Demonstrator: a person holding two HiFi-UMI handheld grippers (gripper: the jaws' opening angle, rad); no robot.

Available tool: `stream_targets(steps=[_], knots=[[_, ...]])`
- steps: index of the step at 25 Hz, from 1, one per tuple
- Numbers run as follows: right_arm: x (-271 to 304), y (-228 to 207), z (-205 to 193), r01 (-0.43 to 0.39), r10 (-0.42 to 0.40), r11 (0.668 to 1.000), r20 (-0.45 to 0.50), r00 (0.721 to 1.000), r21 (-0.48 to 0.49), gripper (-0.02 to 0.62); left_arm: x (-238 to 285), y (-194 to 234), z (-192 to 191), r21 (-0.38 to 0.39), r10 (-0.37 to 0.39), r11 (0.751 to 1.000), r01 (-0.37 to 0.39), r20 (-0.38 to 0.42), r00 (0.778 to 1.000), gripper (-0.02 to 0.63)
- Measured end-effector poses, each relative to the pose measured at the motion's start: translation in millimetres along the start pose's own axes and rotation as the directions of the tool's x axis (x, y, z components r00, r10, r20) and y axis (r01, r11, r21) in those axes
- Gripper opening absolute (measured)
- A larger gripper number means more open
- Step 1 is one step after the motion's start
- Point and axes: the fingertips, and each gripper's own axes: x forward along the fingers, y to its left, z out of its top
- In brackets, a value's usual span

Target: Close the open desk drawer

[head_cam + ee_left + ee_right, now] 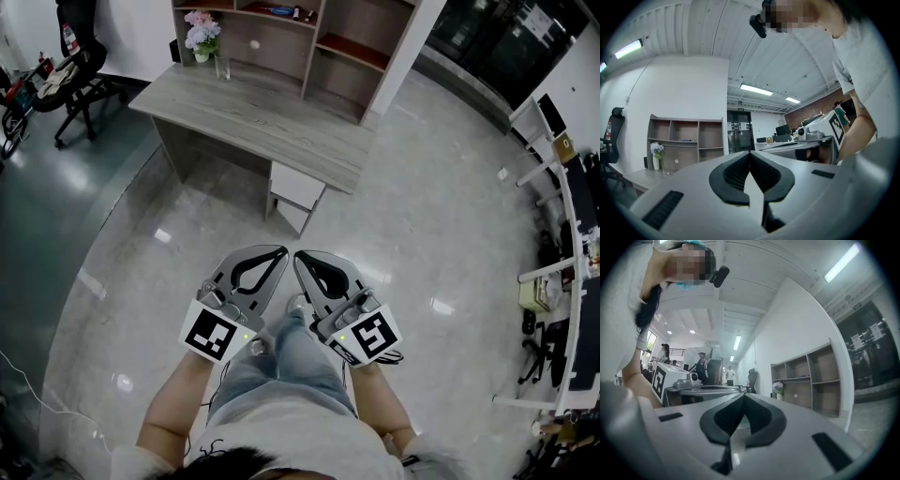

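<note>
Side by side, the grey left gripper (280, 251) and right gripper (299, 255), clenched empty, point twelve o'clock toward the white open drawer (296, 187).

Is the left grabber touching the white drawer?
Apart. The head view shows the left gripper held near the person's legs, with a stretch of shiny floor between it and the white drawer under the desk.

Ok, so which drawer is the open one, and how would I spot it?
Find the long grey wooden desk standing in front of the open shelves. Go to the end farthest from the flowers and look just under the top. The drawer there has a plain white front poking out, while the rest of the desk is grey.
</note>
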Motion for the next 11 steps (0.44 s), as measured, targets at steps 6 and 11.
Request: stream_targets(steps=[6,11], knots=[[1.2,4.8,0.6,-0.003,0.003,1.0,-0.006,1.0,-0.01,0.008,-3.4,2.4,0.1,-0.014,0.007,1.0,-0.007,0.004,1.0,0.009],[2.1,5.9,0.3,-0.002,0.002,1.0,-0.009,1.0,-0.017,0.008,-4.7,2.2,-1.3,-0.011,0.003,1.0,-0.003,0.007,1.0,0.009]])
